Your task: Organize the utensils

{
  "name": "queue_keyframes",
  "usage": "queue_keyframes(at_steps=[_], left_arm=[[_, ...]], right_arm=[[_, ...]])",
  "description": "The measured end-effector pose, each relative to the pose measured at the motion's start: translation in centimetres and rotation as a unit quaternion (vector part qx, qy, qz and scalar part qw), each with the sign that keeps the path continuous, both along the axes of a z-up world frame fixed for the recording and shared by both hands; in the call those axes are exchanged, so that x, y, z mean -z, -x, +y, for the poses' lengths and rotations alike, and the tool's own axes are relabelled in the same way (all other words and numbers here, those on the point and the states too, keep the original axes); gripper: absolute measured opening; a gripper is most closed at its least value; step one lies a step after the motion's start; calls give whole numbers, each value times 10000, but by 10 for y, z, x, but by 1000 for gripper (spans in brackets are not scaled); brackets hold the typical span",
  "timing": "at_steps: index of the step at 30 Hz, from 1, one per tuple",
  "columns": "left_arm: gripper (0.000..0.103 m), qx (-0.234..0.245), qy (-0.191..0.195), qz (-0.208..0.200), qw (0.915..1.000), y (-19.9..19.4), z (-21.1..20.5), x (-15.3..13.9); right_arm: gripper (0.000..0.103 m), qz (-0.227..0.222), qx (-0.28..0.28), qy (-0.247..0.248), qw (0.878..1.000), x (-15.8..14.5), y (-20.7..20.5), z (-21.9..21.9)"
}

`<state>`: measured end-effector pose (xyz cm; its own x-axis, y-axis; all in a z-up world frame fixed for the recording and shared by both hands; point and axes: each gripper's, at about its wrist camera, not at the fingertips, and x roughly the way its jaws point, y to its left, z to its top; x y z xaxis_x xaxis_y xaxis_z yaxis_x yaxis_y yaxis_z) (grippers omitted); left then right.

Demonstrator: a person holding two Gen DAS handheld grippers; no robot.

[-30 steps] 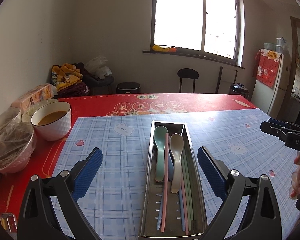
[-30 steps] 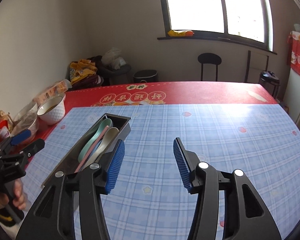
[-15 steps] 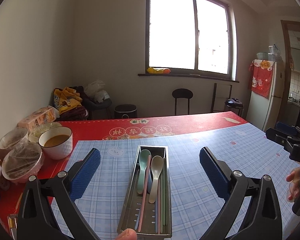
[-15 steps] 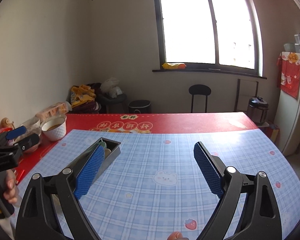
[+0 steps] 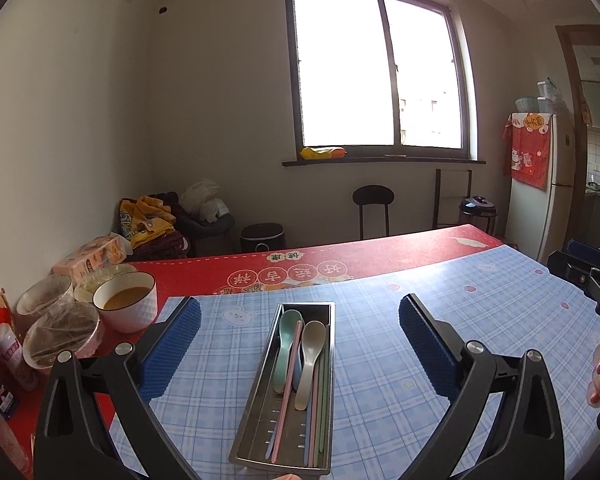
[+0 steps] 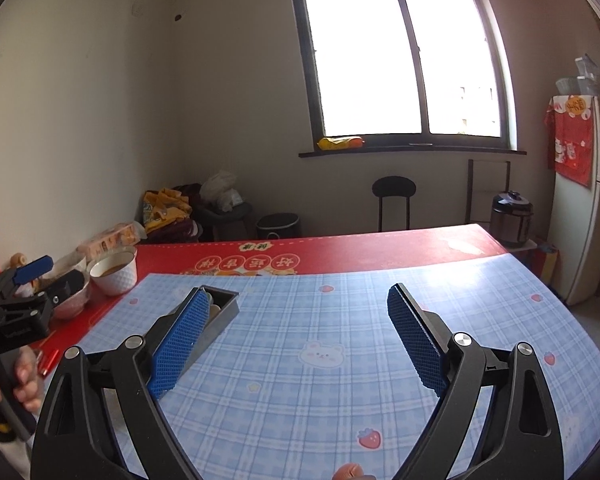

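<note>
Left wrist view shows the left gripper [image 5: 299, 328] spread wide, pulled farther back from the metal tray [image 5: 260, 392] of spoons [image 5: 314, 356]. The right gripper [image 6: 298, 328] has also drawn back, fingers apart and apparently empty.

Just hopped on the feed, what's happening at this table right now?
A person holds a claw in each hand above the blue plaid tablecloth. The left claw and the right claw are both open and empty. The long steel utensil tray already holds a green spoon, a beige spoon and pastel chopsticks. No loose utensils show on the cloth.
</note>
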<state>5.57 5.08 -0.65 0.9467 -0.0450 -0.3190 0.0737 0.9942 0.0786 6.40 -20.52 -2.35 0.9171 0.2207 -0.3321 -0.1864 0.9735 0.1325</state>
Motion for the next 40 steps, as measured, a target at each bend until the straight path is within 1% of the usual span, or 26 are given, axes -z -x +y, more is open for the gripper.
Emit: queue_keyframes(at_steps=[17, 40], left_arm=[[97, -25, -52, 0, 10000, 0, -2, -2], [97, -86, -7, 42, 10000, 3, 2, -1]], right_arm=[[88, -14, 81, 9, 10000, 2, -1, -1], [88, -18, 142, 91, 9999, -1, -1, 0]])
